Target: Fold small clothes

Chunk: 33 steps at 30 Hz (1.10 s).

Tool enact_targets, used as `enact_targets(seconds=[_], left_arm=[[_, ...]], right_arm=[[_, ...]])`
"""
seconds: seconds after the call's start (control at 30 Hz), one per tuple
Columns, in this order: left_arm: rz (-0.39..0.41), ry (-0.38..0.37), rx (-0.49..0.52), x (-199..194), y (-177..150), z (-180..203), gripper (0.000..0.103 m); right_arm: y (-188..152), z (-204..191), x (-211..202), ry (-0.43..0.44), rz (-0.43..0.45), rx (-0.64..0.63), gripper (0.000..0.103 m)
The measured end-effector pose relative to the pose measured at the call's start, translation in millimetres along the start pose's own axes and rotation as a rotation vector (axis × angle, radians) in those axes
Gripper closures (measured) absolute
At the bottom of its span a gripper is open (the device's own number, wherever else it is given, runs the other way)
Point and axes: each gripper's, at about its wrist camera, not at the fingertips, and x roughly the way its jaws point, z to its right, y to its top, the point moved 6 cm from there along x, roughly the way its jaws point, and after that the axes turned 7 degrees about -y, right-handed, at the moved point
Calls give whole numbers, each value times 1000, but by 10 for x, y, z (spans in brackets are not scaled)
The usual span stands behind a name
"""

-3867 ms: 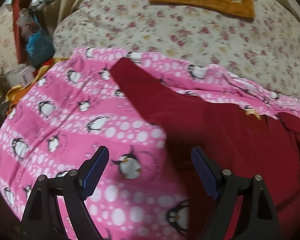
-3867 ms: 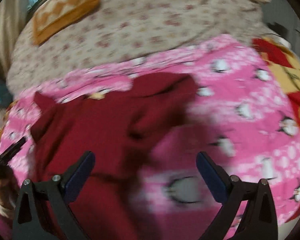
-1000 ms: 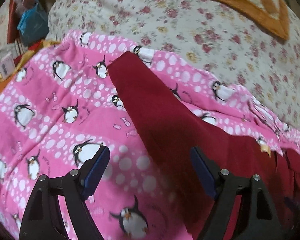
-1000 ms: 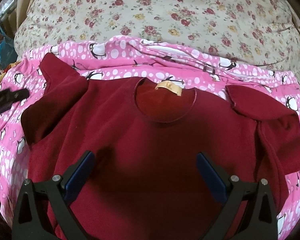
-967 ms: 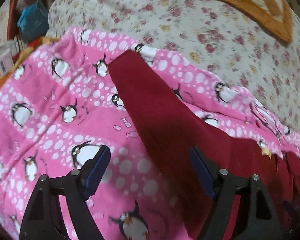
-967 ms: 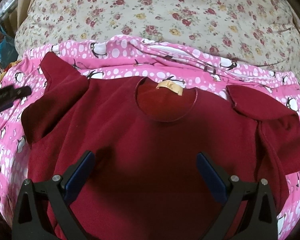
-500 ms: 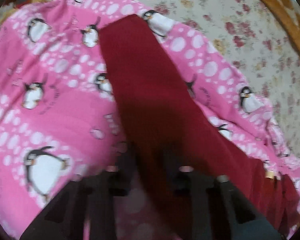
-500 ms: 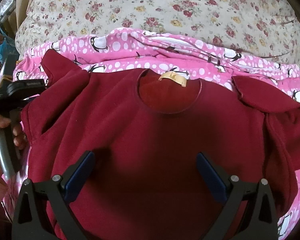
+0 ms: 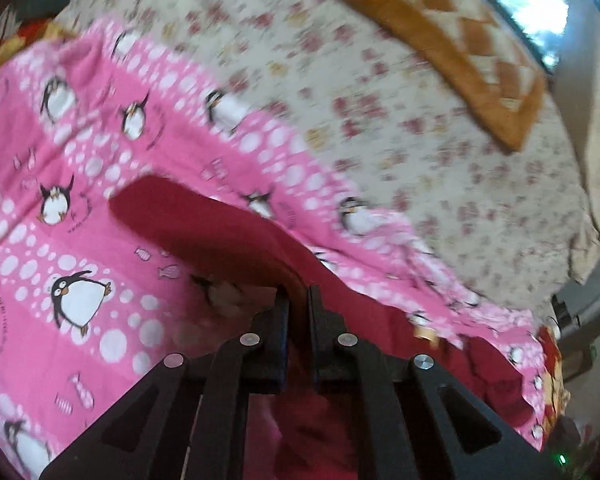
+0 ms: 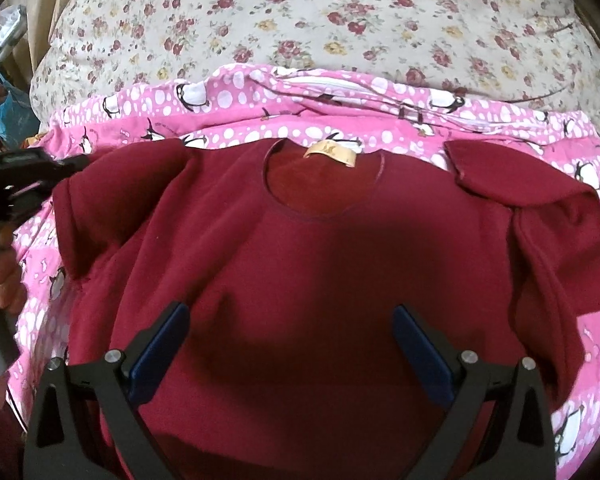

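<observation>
Between the closed jaws of the left gripper (image 9: 298, 300), a sleeve (image 9: 204, 220) of the red shirt (image 10: 320, 280) is pinched and lifted off the pink blanket (image 9: 60, 184). By my reading, the sleeve fold is in hand; next the sleeve should be carried inward over the chest and laid flat. Over the shirt's middle, the right gripper (image 10: 290, 332) hovers with jaws wide apart, holding nothing. Front up, the shirt lies spread on the blanket, label (image 10: 330, 152) at the collar, its other sleeve (image 10: 512, 184) rumpled and partly turned back. Beyond is a floral quilt (image 10: 340, 20).
</observation>
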Motion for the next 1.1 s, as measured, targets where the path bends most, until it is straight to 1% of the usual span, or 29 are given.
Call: enact_targets(seconds=[0.1, 0.2, 0.3, 0.37, 0.47, 0.57, 0.67, 0.7, 0.73, 0.8, 0.83, 0.9, 0.97, 1.0, 1.03, 1.1], left_arm=[[13, -64, 52, -229, -67, 310, 103], [-2, -137, 72, -377, -265, 591, 103], [-56, -171, 100, -329, -565, 831, 103], [-106, -178, 126, -248, -816, 971, 103], [-142, -125, 183, -147, -1109, 1061, 103], [-194, -93, 208, -92, -1295, 1069, 103], [-221, -90, 227, -168, -1406, 1068, 103], [-228, -93, 226, -220, -1433, 1070, 100], [-228, -92, 224, -269, -1442, 1071, 96], [-206, -80, 225, -413, -1451, 1046, 94], [-188, -63, 231, -488, -1448, 1017, 94], [-146, 10, 248, -609, -1440, 918, 93], [-114, 94, 253, -647, -1429, 763, 93], [-111, 119, 254, -628, -1429, 700, 93], [-114, 164, 252, -578, -1429, 587, 93], [-123, 199, 225, -503, -1437, 426, 93]], right_arm=[[-3, 99, -83, -7, 13, 13, 0], [-4, 234, -183, -11, 25, 46, 0], [-8, 358, -265, -8, 34, 82, 0], [-26, 436, -317, -17, 38, 93, 0], [-66, 557, -358, -44, 42, 98, 0], [-124, 688, -349, -73, 19, 109, 0], [-183, 759, -316, -76, -1, 108, 0], [-200, 762, -308, -79, -5, 103, 0], [-213, 756, -307, -78, -8, 98, 0], [-227, 729, -317, -72, -10, 92, 0], [-225, 702, -335, -62, -6, 86, 0], [-206, 636, -381, -40, 10, 70, 0], [-169, 522, -445, -9, 36, 49, 0], [-143, 455, -475, 14, 49, 39, 0], [-117, 381, -504, 42, 58, 25, 0], [-65, 171, -557, 99, 69, -20, 0]])
